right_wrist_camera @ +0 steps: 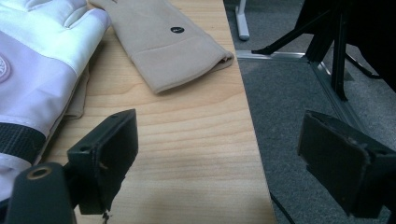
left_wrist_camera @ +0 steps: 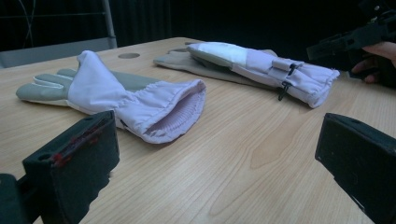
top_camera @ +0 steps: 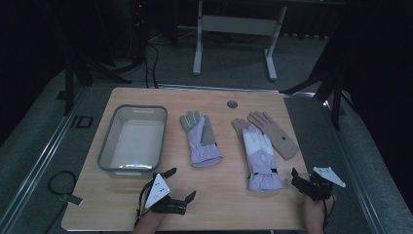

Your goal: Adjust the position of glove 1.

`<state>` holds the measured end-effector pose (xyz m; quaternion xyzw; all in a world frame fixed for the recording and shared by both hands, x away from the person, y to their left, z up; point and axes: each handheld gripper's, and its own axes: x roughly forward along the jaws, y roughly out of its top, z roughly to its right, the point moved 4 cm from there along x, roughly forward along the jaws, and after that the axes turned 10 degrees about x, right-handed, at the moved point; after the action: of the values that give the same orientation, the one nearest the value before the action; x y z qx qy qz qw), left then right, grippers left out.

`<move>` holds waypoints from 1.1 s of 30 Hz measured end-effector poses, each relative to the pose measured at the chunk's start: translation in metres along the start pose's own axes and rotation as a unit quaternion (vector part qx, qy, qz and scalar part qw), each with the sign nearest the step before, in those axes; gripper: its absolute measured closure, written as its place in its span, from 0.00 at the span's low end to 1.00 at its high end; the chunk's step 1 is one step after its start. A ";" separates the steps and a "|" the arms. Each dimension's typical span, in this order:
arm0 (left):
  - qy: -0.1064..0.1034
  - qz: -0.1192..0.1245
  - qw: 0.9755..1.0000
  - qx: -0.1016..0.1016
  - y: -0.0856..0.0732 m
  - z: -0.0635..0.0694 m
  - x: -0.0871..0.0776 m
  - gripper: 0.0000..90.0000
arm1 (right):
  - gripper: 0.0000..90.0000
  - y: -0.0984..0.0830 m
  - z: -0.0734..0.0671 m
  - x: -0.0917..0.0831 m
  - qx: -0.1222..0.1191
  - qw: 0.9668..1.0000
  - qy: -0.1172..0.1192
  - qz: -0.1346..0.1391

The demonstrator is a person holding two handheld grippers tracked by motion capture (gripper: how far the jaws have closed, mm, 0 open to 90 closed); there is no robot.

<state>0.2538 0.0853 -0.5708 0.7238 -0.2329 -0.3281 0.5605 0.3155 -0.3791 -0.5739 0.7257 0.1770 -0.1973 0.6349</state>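
A lilac glove with a grey palm (top_camera: 199,139) lies at the table's centre, its cuff toward me; the left gripper view has it (left_wrist_camera: 135,100) just ahead. To its right a white and lilac glove (top_camera: 260,158) rests partly on a tan glove (top_camera: 238,126), and a second tan glove (top_camera: 273,135) lies beside them. My left gripper (top_camera: 181,184) hovers open near the front edge, short of the lilac glove's cuff, jaws wide apart (left_wrist_camera: 217,158). My right gripper (top_camera: 298,178) is open at the front right corner, beside the white glove's cuff (right_wrist_camera: 224,158). Neither holds anything.
A grey plastic bin (top_camera: 141,107) stands empty on the left of the wooden table (top_camera: 219,204). A round grommet hole (top_camera: 232,104) sits near the far edge. The table's right edge (right_wrist_camera: 254,140) runs between my right jaws, with grey carpet beyond. Stand legs (top_camera: 336,92) rise at right.
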 end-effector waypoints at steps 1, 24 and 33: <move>-0.001 0.000 1.000 0.000 0.000 0.000 0.000 0.00 | 0.14 0.000 0.000 0.000 0.000 1.000 0.000 0.000; -0.011 0.003 1.000 -0.004 0.000 0.000 0.000 0.00 | 0.16 0.067 -0.014 -0.017 -0.021 0.997 0.068 -0.033; -0.013 0.002 1.000 -0.003 0.000 0.000 0.000 0.00 | 0.12 0.101 -0.047 -0.018 0.001 0.993 0.117 -0.020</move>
<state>0.2539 0.0850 -0.5708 0.7174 -0.2408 -0.3370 0.5601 0.3545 -0.3463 -0.4733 0.7408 0.2643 -0.1238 0.6050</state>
